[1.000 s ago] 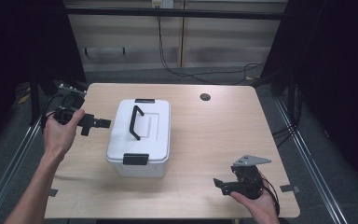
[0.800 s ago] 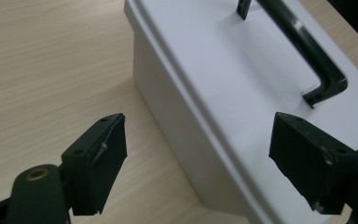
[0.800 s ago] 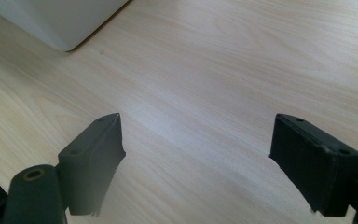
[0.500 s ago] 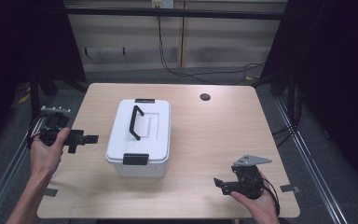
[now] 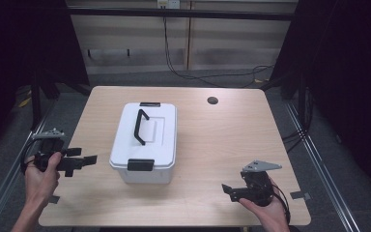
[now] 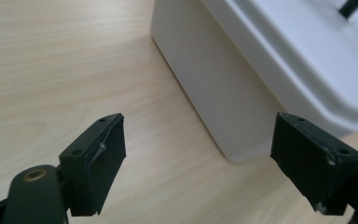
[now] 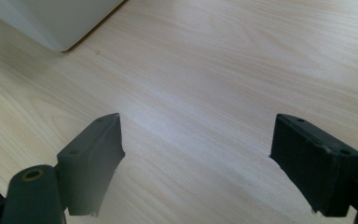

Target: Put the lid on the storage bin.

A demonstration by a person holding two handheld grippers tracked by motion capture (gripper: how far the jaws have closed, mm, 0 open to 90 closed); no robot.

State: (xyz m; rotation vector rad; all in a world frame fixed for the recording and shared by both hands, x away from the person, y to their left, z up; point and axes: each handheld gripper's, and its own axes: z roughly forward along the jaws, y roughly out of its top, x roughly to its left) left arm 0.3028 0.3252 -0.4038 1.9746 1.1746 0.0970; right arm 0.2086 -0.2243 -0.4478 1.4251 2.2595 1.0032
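While both grippers, left [image 5: 84, 160] and right [image 5: 228, 189], are being held wide open and empty, the stiff, smooth box [image 5: 145, 140] is best being gripped by its 12 o'clock-running handle [image 5: 140, 126].

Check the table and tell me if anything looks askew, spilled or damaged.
Nothing stands out. The white lidded box sits upright and roughly square to the wooden table, lid on, front latch down, black handle intact. No spill shows.
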